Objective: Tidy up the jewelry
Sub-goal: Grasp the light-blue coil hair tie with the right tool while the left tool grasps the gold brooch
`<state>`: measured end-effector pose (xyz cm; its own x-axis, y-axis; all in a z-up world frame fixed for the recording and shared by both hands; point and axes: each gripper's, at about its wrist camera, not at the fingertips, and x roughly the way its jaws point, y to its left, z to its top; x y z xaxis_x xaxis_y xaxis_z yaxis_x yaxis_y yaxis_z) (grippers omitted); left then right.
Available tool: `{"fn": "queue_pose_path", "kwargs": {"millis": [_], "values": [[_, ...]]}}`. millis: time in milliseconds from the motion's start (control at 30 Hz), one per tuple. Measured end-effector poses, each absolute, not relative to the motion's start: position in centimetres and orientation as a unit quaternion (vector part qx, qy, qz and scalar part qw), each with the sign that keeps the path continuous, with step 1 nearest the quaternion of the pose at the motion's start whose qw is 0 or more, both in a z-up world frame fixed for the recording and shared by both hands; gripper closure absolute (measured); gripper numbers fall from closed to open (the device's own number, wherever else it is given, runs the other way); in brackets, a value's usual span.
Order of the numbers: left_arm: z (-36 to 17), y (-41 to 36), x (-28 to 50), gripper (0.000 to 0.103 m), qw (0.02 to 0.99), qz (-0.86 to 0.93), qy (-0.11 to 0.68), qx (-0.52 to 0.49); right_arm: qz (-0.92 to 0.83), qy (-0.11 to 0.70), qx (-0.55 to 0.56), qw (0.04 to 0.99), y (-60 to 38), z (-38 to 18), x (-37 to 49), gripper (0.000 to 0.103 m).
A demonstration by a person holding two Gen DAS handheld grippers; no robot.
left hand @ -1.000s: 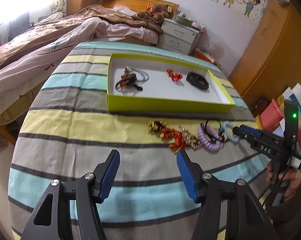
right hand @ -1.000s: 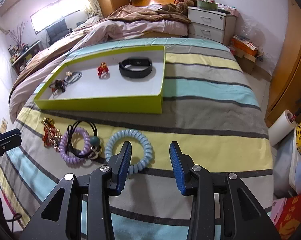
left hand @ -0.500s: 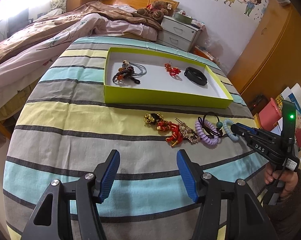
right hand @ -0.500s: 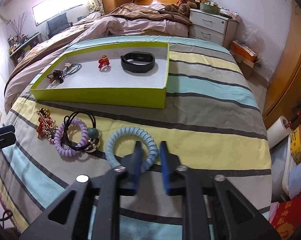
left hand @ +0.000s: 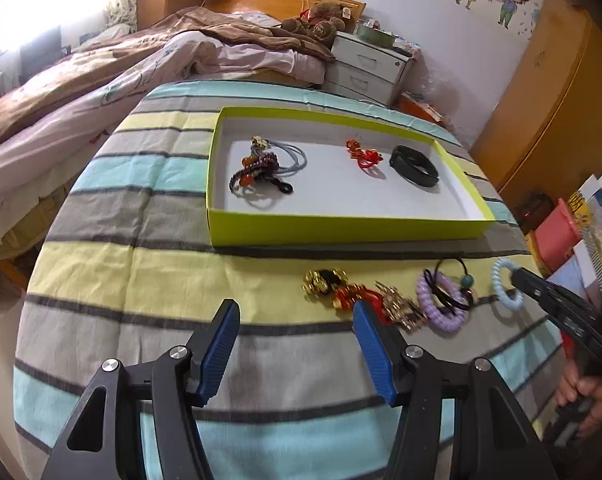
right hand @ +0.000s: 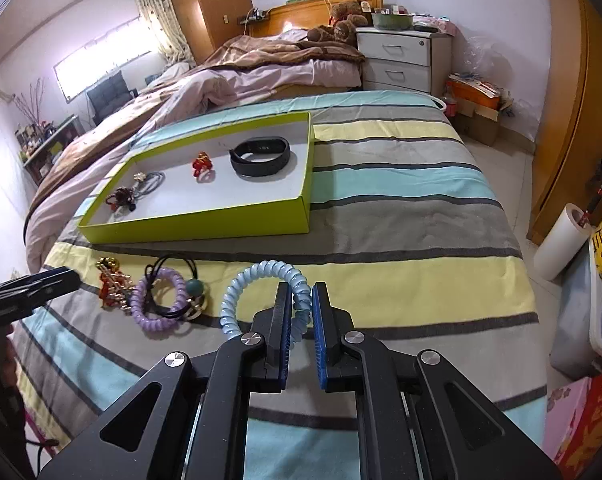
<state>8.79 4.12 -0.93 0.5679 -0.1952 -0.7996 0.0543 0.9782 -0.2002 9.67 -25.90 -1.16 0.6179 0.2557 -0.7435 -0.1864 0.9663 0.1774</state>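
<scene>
Right gripper (right hand: 302,308) closing on blue coil band (right hand: 261,280), bound for green tray (right hand: 205,222) | left gripper (left hand: 297,344) released, waiting above bedspread (left hand: 161,280)

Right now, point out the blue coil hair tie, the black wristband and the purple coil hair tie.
blue coil hair tie (right hand: 237,288), right wrist view, left arc.
black wristband (right hand: 261,166), right wrist view, front band.
purple coil hair tie (left hand: 441,322), left wrist view, lower arc.

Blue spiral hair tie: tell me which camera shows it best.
Right wrist view: the blue spiral hair tie fills the foreground, with the closing right claw pinching its coil. Left wrist view shows it small at the far right edge, partly hidden.
</scene>
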Motion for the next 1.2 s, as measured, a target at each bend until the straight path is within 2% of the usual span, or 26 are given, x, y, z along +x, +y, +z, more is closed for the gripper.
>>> {"fn": "queue_pose_path", "kwargs": {"millis": [1067, 1200], "values": [[-2.8, 0.6, 11.3, 0.047, 0.887, -0.057, 0.458, 0.017, 0.145, 0.413, 0.059, 0.897, -25.2, -1.0, 8.9, 0.092], [-2.7, 1.0, 11.3, 0.059, 0.888, -0.058, 0.456, 0.011, 0.148, 0.412, 0.060, 0.897, -25.0, -1.0, 8.9, 0.092]]}}
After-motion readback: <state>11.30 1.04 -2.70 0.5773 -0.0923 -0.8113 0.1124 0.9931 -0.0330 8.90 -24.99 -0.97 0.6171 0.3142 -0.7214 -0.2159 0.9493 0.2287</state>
